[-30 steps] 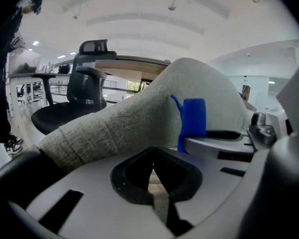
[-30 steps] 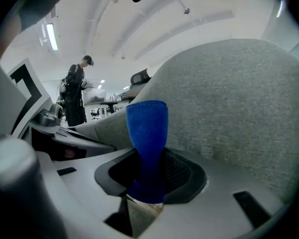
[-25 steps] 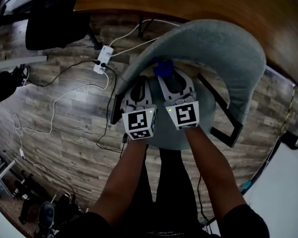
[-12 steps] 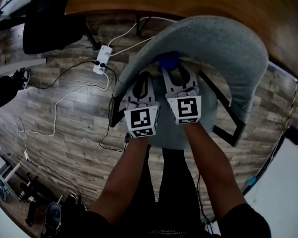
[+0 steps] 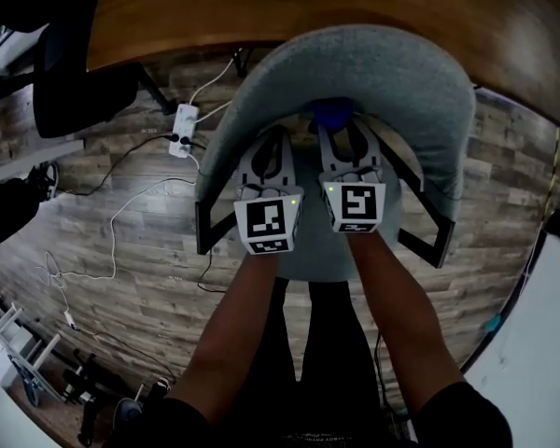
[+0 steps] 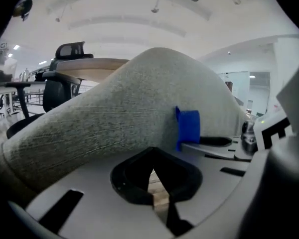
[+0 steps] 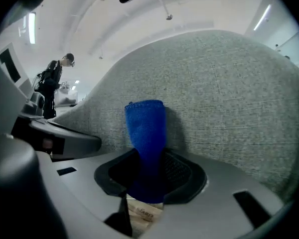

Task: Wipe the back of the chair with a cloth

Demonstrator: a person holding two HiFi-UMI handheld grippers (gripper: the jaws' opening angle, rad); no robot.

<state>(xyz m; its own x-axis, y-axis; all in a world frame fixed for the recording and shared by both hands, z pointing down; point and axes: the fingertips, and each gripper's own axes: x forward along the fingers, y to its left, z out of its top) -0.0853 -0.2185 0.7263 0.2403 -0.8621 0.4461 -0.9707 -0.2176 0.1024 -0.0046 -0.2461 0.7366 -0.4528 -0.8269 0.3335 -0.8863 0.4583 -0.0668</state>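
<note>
One grey fabric chair with a curved back [image 5: 420,73] stands pushed up to one brown wooden bench [image 5: 261,7], and the person's two arms reach over its seat, one gripper in each hand. The right gripper [image 5: 341,131] has its black fingers pinching one bright blue cloth [image 5: 331,115]. In the right gripper view the cloth [image 7: 145,128] rises upright out of the fingers and lies against the inner face of the chair back, about at its middle. The left gripper [image 5: 271,138] is just beside it, its fingers pressed together at the tips with nothing between them, pointing at the same grey fabric. From the left gripper view the cloth [image 6: 188,126] shows to the right. Each gripper carries one cube with a black-and-white square marker and a small green light. On the wood-plank floor [image 5: 121,213] lie one white power strip [image 5: 182,119] and several loose cables, and one black office chair [image 5: 75,82] stands at the left. One person [image 7: 52,86] stands far off in the right gripper view. No writing can be read.
</note>
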